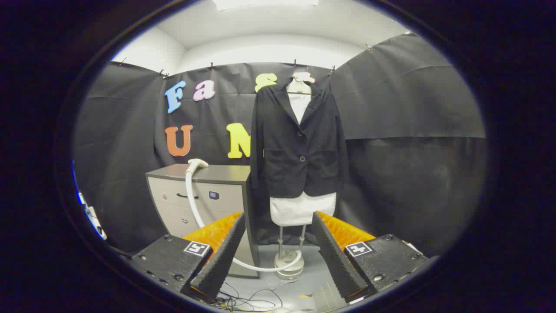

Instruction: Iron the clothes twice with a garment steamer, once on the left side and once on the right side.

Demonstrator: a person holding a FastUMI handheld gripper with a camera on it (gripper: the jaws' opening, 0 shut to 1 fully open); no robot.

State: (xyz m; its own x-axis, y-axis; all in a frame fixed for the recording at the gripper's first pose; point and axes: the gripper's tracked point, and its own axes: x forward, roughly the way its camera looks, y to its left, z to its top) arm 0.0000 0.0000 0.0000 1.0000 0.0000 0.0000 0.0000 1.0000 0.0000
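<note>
A black jacket (pixel 299 143) hangs buttoned on a white mannequin torso (pixel 302 208) that stands on a thin metal stand, well beyond my fingers. The steamer head (pixel 196 164), cream-white, lies on top of a grey cabinet (pixel 208 195) to the left of the jacket. Its white hose (pixel 193 204) drops down the cabinet front and curves across the floor to the steamer's round base (pixel 289 267) under the mannequin. My gripper (pixel 278 221) is open, with nothing between its fingers, and it faces the mannequin from a distance.
The cabinet stands close against the mannequin's left side, with a drawer handle on its front. Thin dark cables (pixel 243 300) lie tangled on the grey floor just ahead of my fingers. Black cloth walls close the booth behind and at both sides.
</note>
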